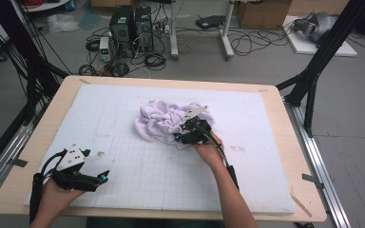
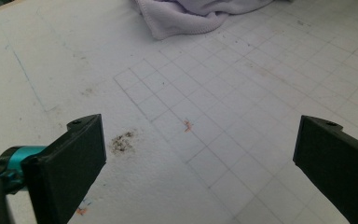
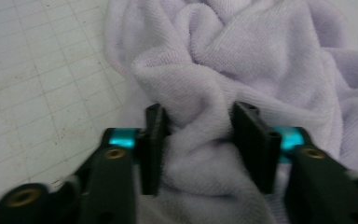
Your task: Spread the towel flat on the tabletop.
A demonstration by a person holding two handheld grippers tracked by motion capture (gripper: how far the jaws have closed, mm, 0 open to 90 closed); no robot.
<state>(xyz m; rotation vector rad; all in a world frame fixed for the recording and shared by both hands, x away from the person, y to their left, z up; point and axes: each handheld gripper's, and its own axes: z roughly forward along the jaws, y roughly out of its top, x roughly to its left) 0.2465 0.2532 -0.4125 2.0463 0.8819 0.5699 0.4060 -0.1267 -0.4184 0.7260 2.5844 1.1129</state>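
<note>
The lilac towel (image 3: 242, 60) lies crumpled, nothing yet straightened: right tongs (image 3: 205, 140) pinch its near fold, left tongs (image 2: 200, 158) gape empty well short of it.

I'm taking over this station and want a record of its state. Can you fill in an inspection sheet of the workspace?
Surface: white gridded mat on a wooden table, with small dark stains.
Job's things: crumpled lilac towel near the mat's middle.
Clutter: nothing seen on the mat.
Grippers: right tool has a towel fold bunched between its jaws; left tool open over bare mat.
Cables: one trails from each tool.
Surroundings: computer towers, cardboard box, floor cables.
</note>
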